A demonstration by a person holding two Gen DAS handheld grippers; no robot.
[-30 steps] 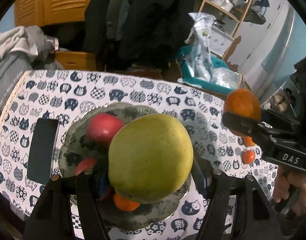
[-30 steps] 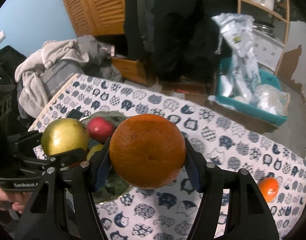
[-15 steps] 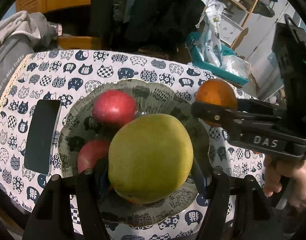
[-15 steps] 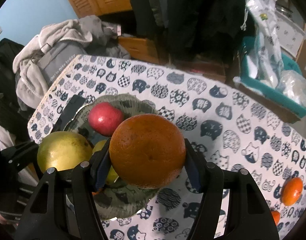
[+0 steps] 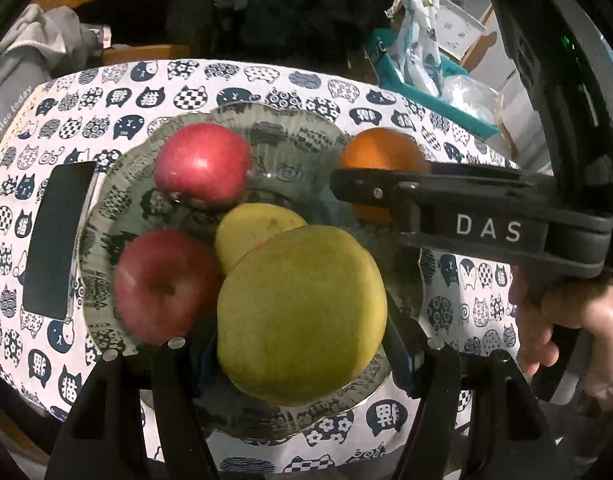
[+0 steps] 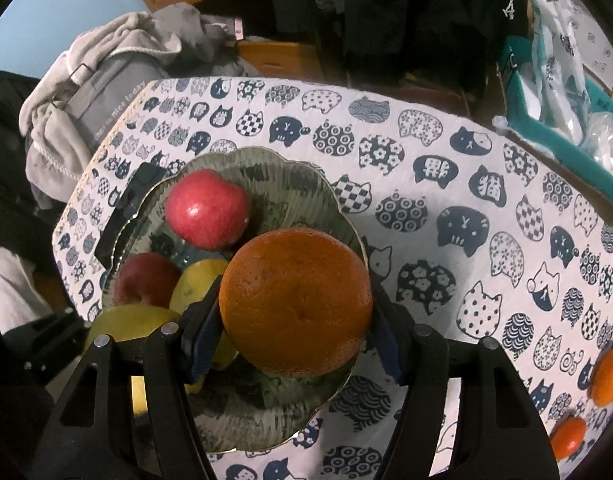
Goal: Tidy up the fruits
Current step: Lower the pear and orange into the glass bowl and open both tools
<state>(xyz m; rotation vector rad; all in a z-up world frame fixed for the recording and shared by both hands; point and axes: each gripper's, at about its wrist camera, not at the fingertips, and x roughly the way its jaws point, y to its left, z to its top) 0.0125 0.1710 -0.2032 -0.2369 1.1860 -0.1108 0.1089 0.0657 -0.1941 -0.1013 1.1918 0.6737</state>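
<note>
Both claws are now hovering lower over the glass bowl (image 5: 290,136), left claw (image 5: 302,356) gripping the green pear (image 5: 302,316), right claw (image 6: 294,344) gripping the orange (image 6: 294,300).

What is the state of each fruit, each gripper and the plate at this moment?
left gripper: shut on green pear, above plate.
green pear: held, not yet released.
right gripper: shut on large orange.
large orange: held over plate.
plate: holds two red apples and a yellow fruit.
small oranges: loose on tablecloth.
</note>
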